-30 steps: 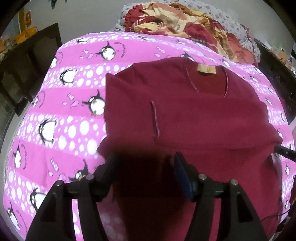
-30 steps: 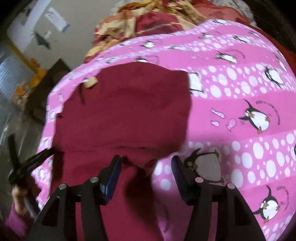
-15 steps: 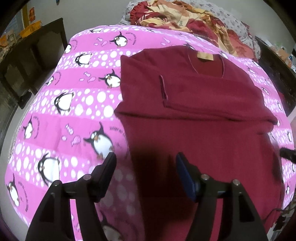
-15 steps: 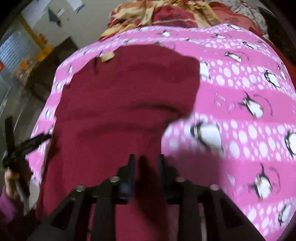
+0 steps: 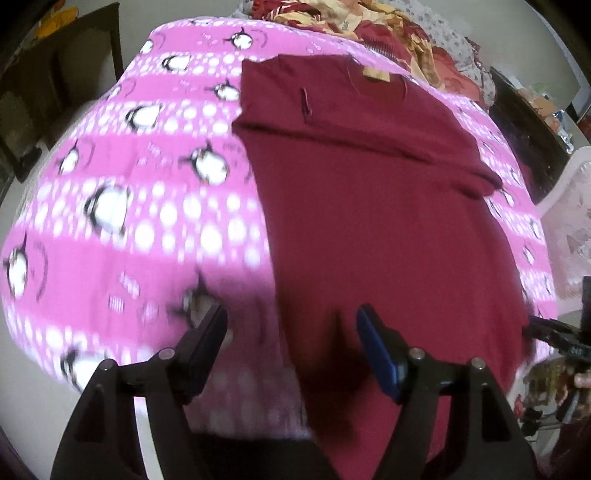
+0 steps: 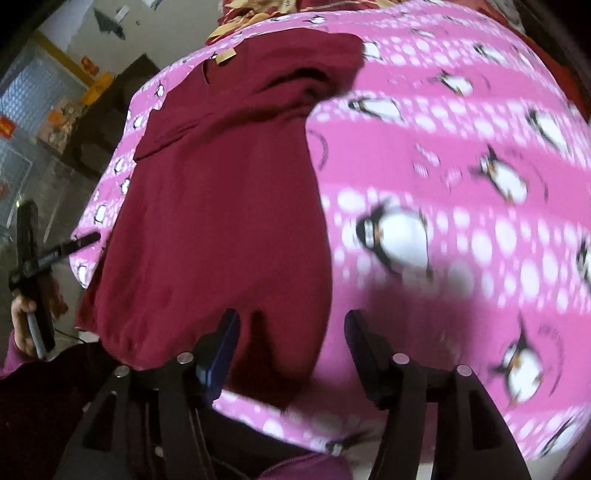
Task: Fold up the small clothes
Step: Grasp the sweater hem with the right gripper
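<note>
Black claw [image 5: 291, 332], blue pads, magenta sleeve [image 6: 9, 360]

Dim indoor light, heavy motion blur, fisheye bending, dark vignetted corners.

The bed [image 5: 110, 206] under its pink penguin sheet lies bare along the left side, open for a hand to sweep across, and bare again on the right side [image 6: 461, 166]. The maroon shirt [image 5: 369, 221] runs flat down the middle from the far edge to the near edge, low enough to pass over. A heap of red and yellow bedding [image 5: 388, 33] crowds the far edge. Dark furniture [image 5: 55, 85] stands close off the left side, and a pale patterned piece [image 5: 569, 229] off the right edge.
</note>
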